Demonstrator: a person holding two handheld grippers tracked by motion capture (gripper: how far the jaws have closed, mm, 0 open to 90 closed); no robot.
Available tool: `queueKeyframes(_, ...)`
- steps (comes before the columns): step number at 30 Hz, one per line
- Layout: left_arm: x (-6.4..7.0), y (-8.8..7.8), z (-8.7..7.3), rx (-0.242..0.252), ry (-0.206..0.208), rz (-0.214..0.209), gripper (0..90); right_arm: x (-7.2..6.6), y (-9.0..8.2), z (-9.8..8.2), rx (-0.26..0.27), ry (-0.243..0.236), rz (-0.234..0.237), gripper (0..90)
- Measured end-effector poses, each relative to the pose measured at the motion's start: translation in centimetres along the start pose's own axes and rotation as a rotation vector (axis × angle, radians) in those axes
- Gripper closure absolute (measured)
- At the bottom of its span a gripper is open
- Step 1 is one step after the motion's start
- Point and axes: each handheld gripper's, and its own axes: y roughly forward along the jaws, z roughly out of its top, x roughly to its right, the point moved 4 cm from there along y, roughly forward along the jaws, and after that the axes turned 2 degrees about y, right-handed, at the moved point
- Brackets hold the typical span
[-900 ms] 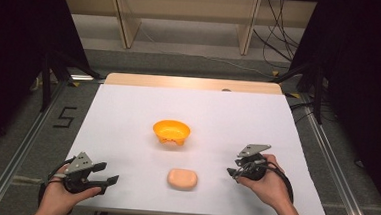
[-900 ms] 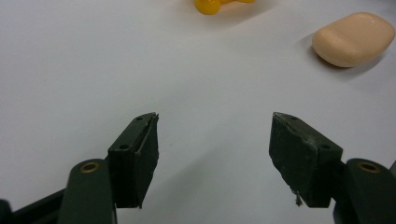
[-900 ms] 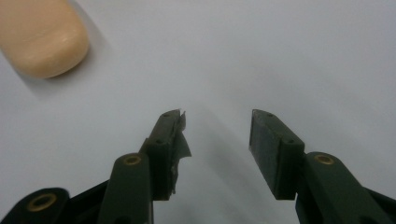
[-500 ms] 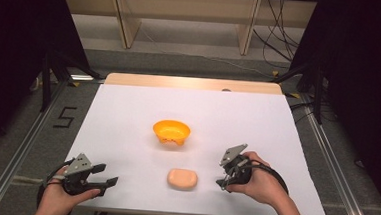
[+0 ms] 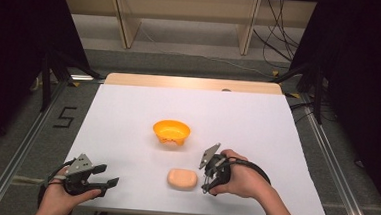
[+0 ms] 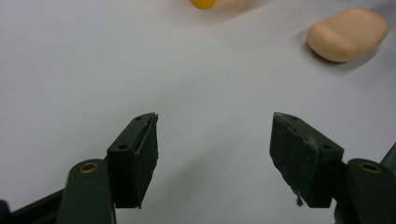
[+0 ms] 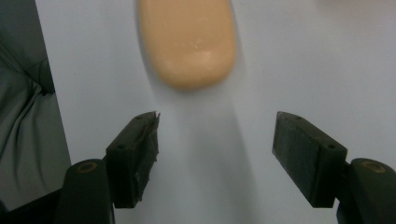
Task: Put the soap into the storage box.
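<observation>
The soap (image 5: 182, 179) lay flat on the white table (image 5: 128, 113), at about 6 o'clock from the orange bowl (image 5: 171, 132), apart from it. Since the earlier frames the right gripper (image 5: 207, 174) had slid in from 3 o'clock and now stood just beside the soap, jaws spread wide and empty, not touching it; in the right gripper view the soap (image 7: 187, 39) sat just ahead of the gap. The left gripper (image 5: 105, 179) had stayed at 8 o'clock near the table's edge, well apart, released.
</observation>
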Motion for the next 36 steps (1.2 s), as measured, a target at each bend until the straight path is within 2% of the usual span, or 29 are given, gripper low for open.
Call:
queueKeyframes(1, 0.0, 0.0, 0.0, 0.0, 0.0, 0.0, 32.3, 0.0, 0.0, 0.0, 0.0, 0.0, 0.0, 31.8)
queueKeyframes(2, 0.1, 0.0, 0.0, 0.004, -0.011, -0.004, 32.2, -0.3, 0.2, 0.6, -0.034, 0.008, 0.001, 31.6)
queueKeyframes(3, 0.2, 0.1, 0.0, 0.015, -0.02, -0.004, 32.3, -0.4, 0.5, 1.0, -0.016, -0.012, 0.007, 31.5)
queueKeyframes(4, 0.2, 0.1, 0.0, 0.015, -0.02, -0.004, 32.2, -0.4, 0.5, 1.0, -0.016, -0.012, 0.007, 31.5)
queueKeyframes(5, 0.0, 0.0, 0.0, 0.001, -0.007, -0.001, 32.2, -0.4, 0.7, 1.3, -0.022, -0.021, 0.007, 31.5)
queueKeyframes(7, 0.1, 0.0, 0.1, 0.012, -0.018, -0.007, 32.2, -0.7, 1.1, 2.2, -0.058, 0.003, 0.004, 31.6)
queueKeyframes(9, 0.0, -0.1, 0.0, -0.005, 0.001, -0.003, 32.2, -0.6, 1.6, 2.8, -0.049, -0.044, 0.015, 31.7)
queueKeyframes(11, 0.1, 0.0, 0.0, 0.004, -0.01, -0.007, 32.2, -0.5, 1.8, 3.1, -0.046, -0.055, 0.005, 31.8)
queueKeyframes(12, 0.1, 0.0, 0.0, 0.007, -0.014, -0.01, 32.2, -0.6, 2.2, 3.4, -0.053, -0.056, 0.016, 31.9)
queueKeyframes(13, -0.1, -0.1, 0.0, -0.011, 0.006, -0.004, 32.2, -0.5, 2.3, 3.5, -0.057, -0.062, 0.008, 31.9)
queueKeyframes(15, -0.1, -0.1, 0.0, -0.012, 0.005, -0.005, 32.2, -0.5, 2.5, 3.7, -0.057, -0.08, 0.02, 31.8)
queueKeyframes(16, 0.0, 0.0, 0.0, -0.006, -0.003, -0.004, 32.2, -0.5, 2.6, 3.7, -0.062, -0.072, 0.012, 31.7)
queueKeyframes(17, 0.2, 0.1, 0.0, 0.018, -0.02, 0.002, 32.2, -0.4, 2.7, 3.8, -0.072, -0.084, 0.007, 31.6)
queueKeyframes(18, 0.2, 0.1, 0.0, 0.016, -0.023, -0.008, 32.1, -0.7, 2.9, 4.0, -0.062, -0.065, 0.016, 31.0)
queueKeyframes(19, 0.2, 0.1, 0.1, 0.014, -0.024, -0.008, 32.1, -0.5, 2.9, 4.0, -0.067, -0.085, 0.017, 30.7)
queueKeyframes(20, 0.1, 0.1, 0.0, 0.003, -0.008, -0.003, 32.1, -0.8, 3.0, 4.1, -0.058, -0.058, 0.031, 30.3)
queueKeyframes(23, 0.1, 0.1, 0.0, -0.005, -0.016, -0.001, 32.1, -0.7, 3.3, 4.2, -0.055, -0.072, 0.037, 29.8)
queueKeyframes(25, 0.2, 0.1, 0.0, 0.003, -0.025, -0.005, 32.1, -0.6, 3.5, 4.3, -0.07, -0.066, 0.017, 28.8)
queueKeyframes(26, 0.1, 0.1, 0.0, 0.002, -0.007, -0.005, 32.1, -0.5, 3.6, 4.4, -0.063, -0.079, 0.027, 28.8)
queueKeyframes(27, 0.1, 0.1, 0.0, 0.002, -0.007, -0.005, 32.1, -0.8, 3.7, 4.6, -0.059, -0.056, 0.041, 28.8)
queueKeyframes(28, 0.1, 0.1, 0.0, 0.002, -0.008, -0.006, 32.1, -0.8, 3.8, 4.7, -0.061, -0.065, 0.035, 28.8)
queueKeyframes(31, 0.1, 0.1, 0.0, 0.002, -0.007, -0.007, 32.1, -0.9, 3.9, 4.8, -0.064, -0.051, 0.035, 28.9)
queueKeyframes(32, 0.3, 0.1, 0.0, 0.005, -0.027, -0.011, 32.1, -1.1, 4.2, 5.0, -0.073, -0.056, 0.043, 29.0)
queueKeyframes(33, 0.3, 0.1, 0.0, 0.012, -0.036, -0.015, 32.1, -0.8, 4.3, 5.0, -0.086, -0.087, 0.036, 29.2)
queueKeyframes(35, 0.3, 0.1, 0.0, 0.013, -0.035, -0.013, 32.1, -1.1, 4.5, 5.2, -0.083, -0.072, 0.042, 29.3)
queueKeyframes(36, 0.2, 0.1, 0.0, 0.013, -0.019, -0.011, 32.1, -0.9, 4.6, 5.3, -0.091, -0.103, 0.042, 29.3)
